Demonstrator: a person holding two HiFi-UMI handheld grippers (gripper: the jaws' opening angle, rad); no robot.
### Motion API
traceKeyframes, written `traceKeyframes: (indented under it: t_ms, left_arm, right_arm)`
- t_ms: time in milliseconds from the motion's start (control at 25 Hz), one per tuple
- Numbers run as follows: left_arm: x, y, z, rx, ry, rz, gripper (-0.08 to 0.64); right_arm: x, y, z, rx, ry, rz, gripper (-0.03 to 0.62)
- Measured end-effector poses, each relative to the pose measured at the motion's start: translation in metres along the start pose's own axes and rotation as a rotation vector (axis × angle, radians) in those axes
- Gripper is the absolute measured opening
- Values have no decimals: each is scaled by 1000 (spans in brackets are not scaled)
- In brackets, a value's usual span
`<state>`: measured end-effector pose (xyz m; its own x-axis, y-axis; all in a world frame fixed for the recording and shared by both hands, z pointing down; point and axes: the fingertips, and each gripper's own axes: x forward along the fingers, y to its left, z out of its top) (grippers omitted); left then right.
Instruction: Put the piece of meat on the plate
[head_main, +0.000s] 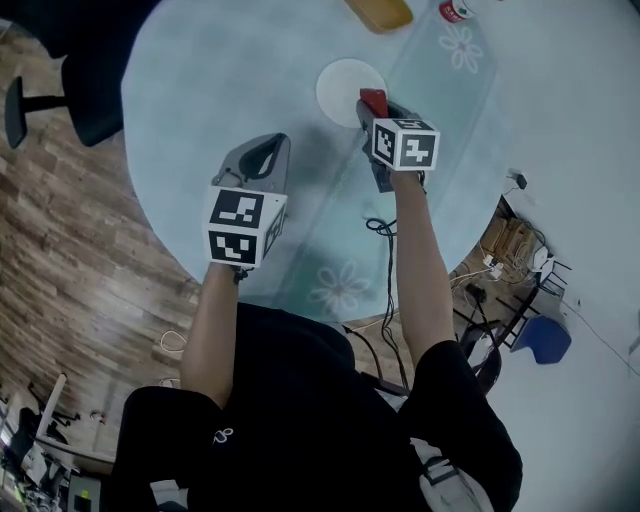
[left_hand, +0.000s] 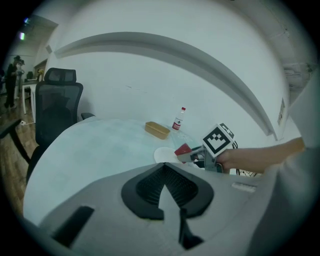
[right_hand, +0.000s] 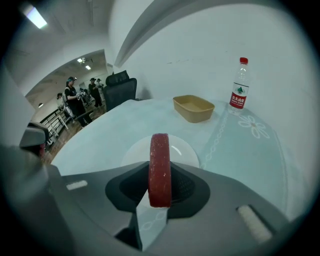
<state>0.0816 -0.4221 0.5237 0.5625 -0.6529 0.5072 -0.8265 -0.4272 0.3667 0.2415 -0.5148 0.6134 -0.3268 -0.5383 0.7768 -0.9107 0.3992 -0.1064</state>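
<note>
A dark red slice of meat (right_hand: 159, 170) stands on edge between my right gripper's (right_hand: 159, 200) jaws, which are shut on it. In the head view that gripper (head_main: 372, 110) holds the meat (head_main: 373, 100) over the near right rim of the white plate (head_main: 345, 88). The plate (right_hand: 182, 147) lies right behind the meat in the right gripper view. My left gripper (head_main: 268, 152) hovers lower left of the plate, jaws together and empty. The left gripper view shows its tips (left_hand: 164, 167) meeting, with the plate (left_hand: 162, 155), meat (left_hand: 183, 149) and right gripper (left_hand: 194, 154) beyond.
The round table (head_main: 220, 80) has a pale blue cloth with flower prints. A tan tray (right_hand: 194, 108) and a water bottle (right_hand: 239, 90) stand behind the plate. A black office chair (left_hand: 55, 110) is at the table's left. Cables (head_main: 495, 265) lie on the floor at right.
</note>
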Motion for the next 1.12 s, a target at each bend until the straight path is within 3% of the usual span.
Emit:
traceKeyframes:
  t_ms: [400, 560, 800, 1120]
  left_arm:
    - [10, 11, -13, -18, 33, 10, -3]
    - [5, 11, -14, -18, 34, 13, -3]
    - [-5, 11, -12, -19, 23, 18, -3]
    - [-18, 2, -13, -11, 17, 5, -3]
  right_arm:
    - [35, -18, 12, -400, 144, -153, 104]
    - [31, -18, 6, -380, 146, -174, 107]
    - [16, -1, 9, -370, 100, -135, 124]
    - [8, 32, -7, -457, 134, -111, 156]
